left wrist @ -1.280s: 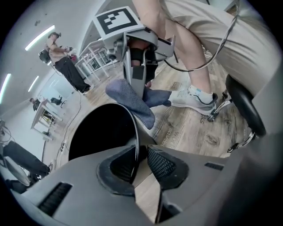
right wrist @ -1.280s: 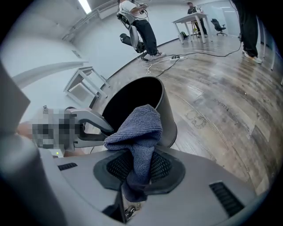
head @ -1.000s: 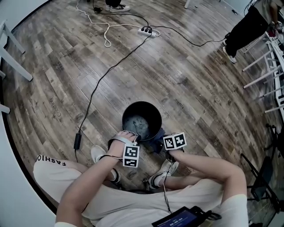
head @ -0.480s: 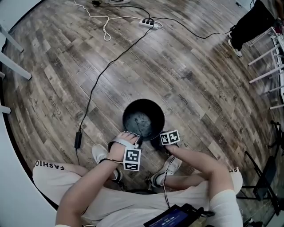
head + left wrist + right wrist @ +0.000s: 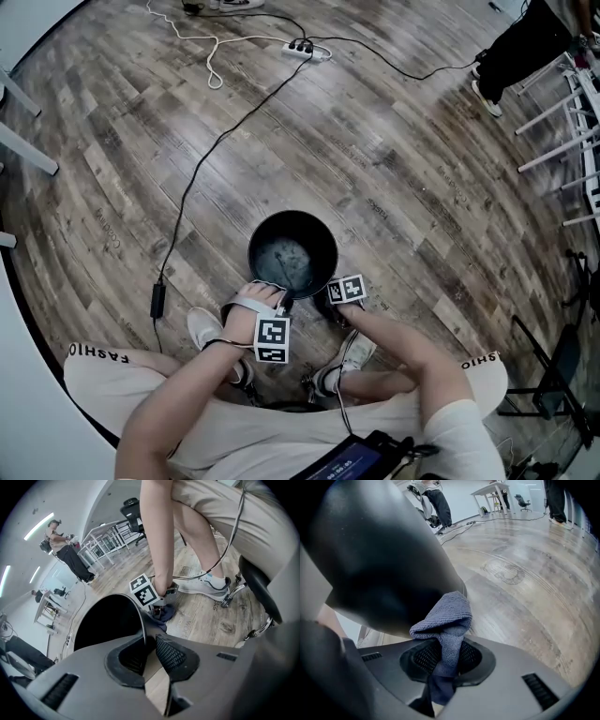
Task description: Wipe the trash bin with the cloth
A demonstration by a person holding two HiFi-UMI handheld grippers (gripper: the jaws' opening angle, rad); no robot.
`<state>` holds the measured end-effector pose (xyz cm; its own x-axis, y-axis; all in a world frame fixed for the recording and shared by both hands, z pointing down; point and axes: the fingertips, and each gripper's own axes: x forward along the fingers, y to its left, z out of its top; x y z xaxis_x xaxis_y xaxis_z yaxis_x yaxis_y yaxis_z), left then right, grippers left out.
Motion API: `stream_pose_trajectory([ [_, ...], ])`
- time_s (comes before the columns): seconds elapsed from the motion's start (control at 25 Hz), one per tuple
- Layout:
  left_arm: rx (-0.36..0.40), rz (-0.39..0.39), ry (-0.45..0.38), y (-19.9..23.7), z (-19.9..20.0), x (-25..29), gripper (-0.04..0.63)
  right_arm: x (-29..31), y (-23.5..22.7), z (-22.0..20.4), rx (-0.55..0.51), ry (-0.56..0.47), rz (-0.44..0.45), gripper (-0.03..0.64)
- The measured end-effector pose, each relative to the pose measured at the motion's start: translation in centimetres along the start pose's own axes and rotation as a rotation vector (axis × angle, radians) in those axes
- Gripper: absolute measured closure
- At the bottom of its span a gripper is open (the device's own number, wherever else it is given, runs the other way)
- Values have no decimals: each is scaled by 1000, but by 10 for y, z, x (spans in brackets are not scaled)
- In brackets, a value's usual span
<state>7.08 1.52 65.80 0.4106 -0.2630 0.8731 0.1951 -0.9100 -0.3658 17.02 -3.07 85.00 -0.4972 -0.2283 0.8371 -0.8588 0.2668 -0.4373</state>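
Observation:
A black round trash bin (image 5: 292,253) stands on the wood floor, just in front of the person's feet. My left gripper (image 5: 284,302) is at the bin's near rim. In the left gripper view the left gripper (image 5: 149,651) is shut on that thin rim (image 5: 140,620). My right gripper (image 5: 330,302) sits low at the bin's near-right side. It is shut on a blue-grey cloth (image 5: 445,616), whose bunched end presses against the bin's outer wall (image 5: 384,550). From the left gripper view the cloth (image 5: 164,613) shows under the right gripper's marker cube.
A black cable with an adapter (image 5: 157,300) runs across the floor to a power strip (image 5: 305,50). The person's shoes (image 5: 202,328) and a stool base (image 5: 234,592) are close behind the bin. Another person (image 5: 520,47) and white frames stand at far right.
The right gripper with the cloth has slid a little left along the bin's side, closer to the left gripper. The left gripper stays on the rim.

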Motion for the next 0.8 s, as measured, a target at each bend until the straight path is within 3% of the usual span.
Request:
stream_pose_trajectory([
  [0.2, -21, 5, -11, -4, 0, -3, 518, -67, 43, -9, -65, 69, 74, 538],
  [0.4, -10, -19, 32, -5, -19, -5, 430, -137, 80, 3, -88, 44, 114, 538],
  [0.6, 58, -11, 92, -5, -36, -3, 431, -193, 118, 30, -49, -48, 150, 538],
  [0.8, 86, 19, 88, 1, -37, -5, 474, -215, 144, 41, -81, -69, 163, 538],
])
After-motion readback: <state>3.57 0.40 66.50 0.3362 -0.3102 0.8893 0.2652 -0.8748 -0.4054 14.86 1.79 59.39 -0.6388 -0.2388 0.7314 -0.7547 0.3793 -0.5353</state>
